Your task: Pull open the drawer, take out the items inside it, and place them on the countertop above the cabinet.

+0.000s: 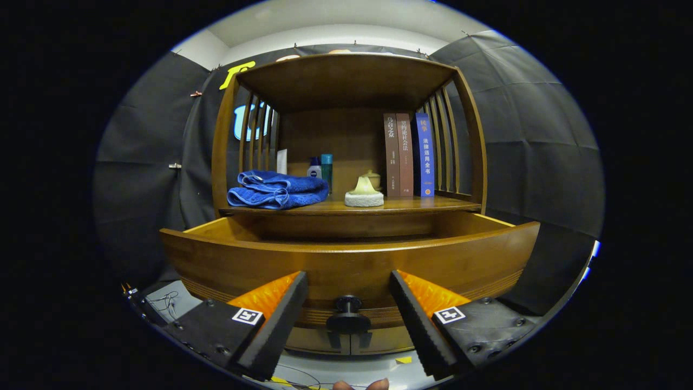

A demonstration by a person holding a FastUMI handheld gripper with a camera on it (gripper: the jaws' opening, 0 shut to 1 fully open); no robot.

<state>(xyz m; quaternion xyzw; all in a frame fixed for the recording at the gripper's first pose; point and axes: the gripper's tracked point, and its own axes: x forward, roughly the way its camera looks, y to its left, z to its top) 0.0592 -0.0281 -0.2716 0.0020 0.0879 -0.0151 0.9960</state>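
Drawer (346, 260) stands pulled out; gripper (348, 303) fingers spread, straddling the knob (348, 304) untouched, probably just released; contents hidden behind the front.

Cabinet (222, 151) & drawer (346, 265): brown wood, grooved band low on drawer front. Knob (348, 304): black. Towel (277, 189): blue, lighter edging. Books (409, 154): two brown, one blue w/ pale lettering. Bottles (321, 166): white/blue & teal. Gripper (348, 281): fingers spread, ribbed, b/w square markers.
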